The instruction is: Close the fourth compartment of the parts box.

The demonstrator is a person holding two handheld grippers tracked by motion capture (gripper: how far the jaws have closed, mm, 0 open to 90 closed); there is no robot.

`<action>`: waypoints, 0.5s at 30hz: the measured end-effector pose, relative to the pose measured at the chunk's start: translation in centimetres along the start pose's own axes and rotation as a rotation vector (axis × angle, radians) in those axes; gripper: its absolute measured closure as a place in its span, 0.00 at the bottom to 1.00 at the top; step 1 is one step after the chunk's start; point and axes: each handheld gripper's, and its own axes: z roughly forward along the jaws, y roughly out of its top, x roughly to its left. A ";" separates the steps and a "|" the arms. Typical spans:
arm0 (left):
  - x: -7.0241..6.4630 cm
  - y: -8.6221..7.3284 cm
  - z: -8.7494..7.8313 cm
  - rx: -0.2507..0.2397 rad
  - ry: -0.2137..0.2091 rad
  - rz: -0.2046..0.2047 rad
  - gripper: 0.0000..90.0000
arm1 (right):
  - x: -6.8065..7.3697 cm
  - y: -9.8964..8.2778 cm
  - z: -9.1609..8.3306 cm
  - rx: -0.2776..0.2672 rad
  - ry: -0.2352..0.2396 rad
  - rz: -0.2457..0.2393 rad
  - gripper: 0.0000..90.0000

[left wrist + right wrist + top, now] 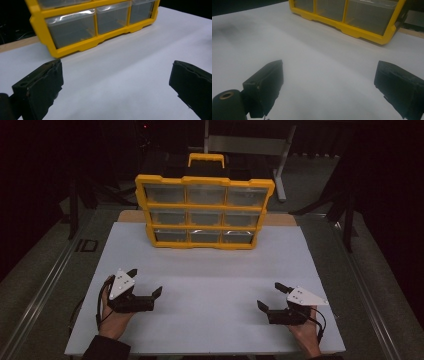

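A yellow drawer cabinet (205, 208) with three rows of clear drawers and a carry handle stands upright at the far middle of the white table top (210, 270). My left gripper (146, 281) rests low at the near left, its jaws wide open with nothing between them. My right gripper (268, 294) lies at the near right, also open and empty. In the left gripper view the open gripper (116, 75) faces the cabinet's bottom row (75, 47). In the right gripper view the right gripper (329, 70) points at the cabinet's lower corner (352, 28).
A wooden strip (280, 219) runs along the table's far edge behind the cabinet. A grey metal stand (280, 165) rises in the dark background. Metal rails (45, 285) flank the table on both sides.
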 end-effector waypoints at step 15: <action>0.0 -3.1 -2.0 -0.020 0.066 -0.022 0.00 | -0.1 0.0 -0.1 -0.009 0.007 0.009 0.10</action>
